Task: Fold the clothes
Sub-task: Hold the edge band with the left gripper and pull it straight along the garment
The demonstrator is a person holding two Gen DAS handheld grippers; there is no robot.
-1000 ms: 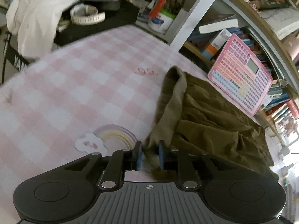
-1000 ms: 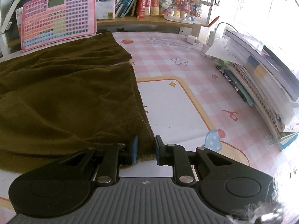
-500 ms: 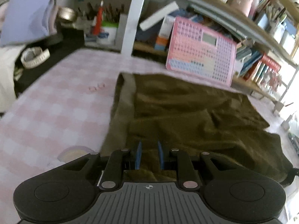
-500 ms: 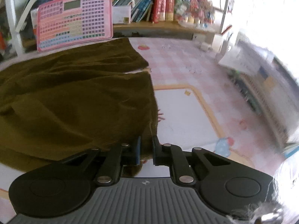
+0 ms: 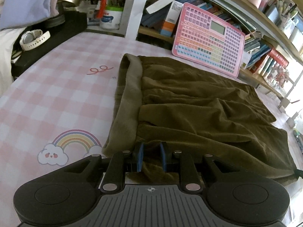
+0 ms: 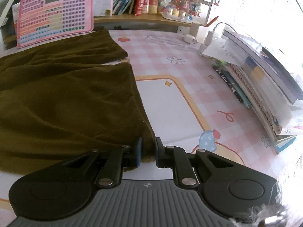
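Black tongs (image 5: 151, 156), blue pads (image 5: 140, 155), silver screws

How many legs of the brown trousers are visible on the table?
2. The near leg lies with its hem corner between the right tongs; the far leg lies before the pink board.

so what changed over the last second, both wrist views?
The left tool swung right, from facing the gingham mat to looking across the olive shorts, now lying flatter, waistband straightened. The right tool barely moved. Unchanged: each tool has shorts fabric between its fingers, and the pink keyboard toy leans on the shelf.
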